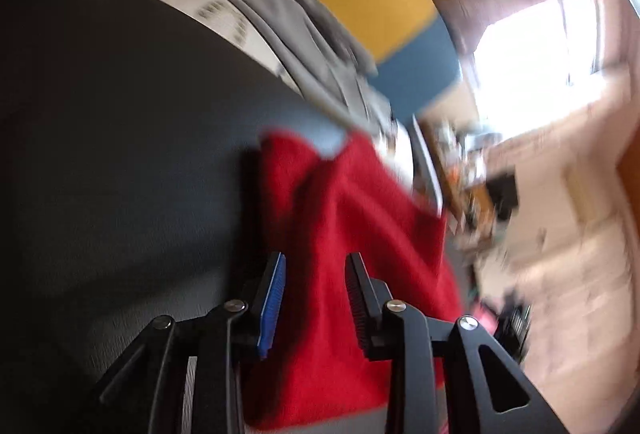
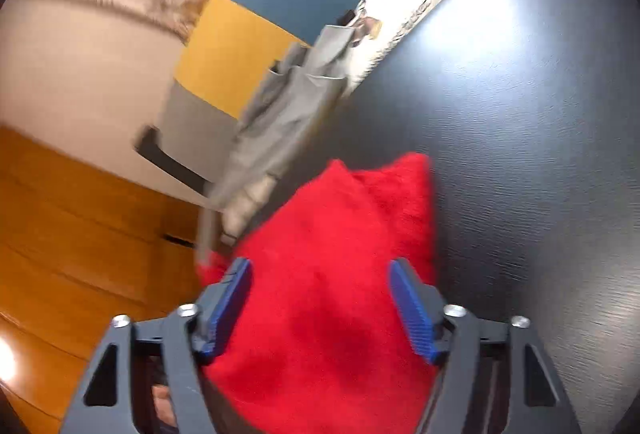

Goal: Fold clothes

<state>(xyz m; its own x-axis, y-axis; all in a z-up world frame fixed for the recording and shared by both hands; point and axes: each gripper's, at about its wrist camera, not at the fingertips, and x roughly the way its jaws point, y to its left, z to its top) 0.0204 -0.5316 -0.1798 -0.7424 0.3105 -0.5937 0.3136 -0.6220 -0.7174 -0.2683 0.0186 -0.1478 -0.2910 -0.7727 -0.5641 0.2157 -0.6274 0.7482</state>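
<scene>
Red fleece cloth on black table. Left gripper, right gripper both unclenched, nothing pinched. Likely fold just released; next: regrasp edge.

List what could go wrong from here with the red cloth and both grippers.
1. The red cloth lies at the edge of the dark table, part of it seemingly past the rim; it might slide off.
2. Both the left gripper and the right gripper stand open with cloth between the jaws, unpressed; the fold could relax.
3. The grey garment lies close by and could snag on the next grab.
</scene>
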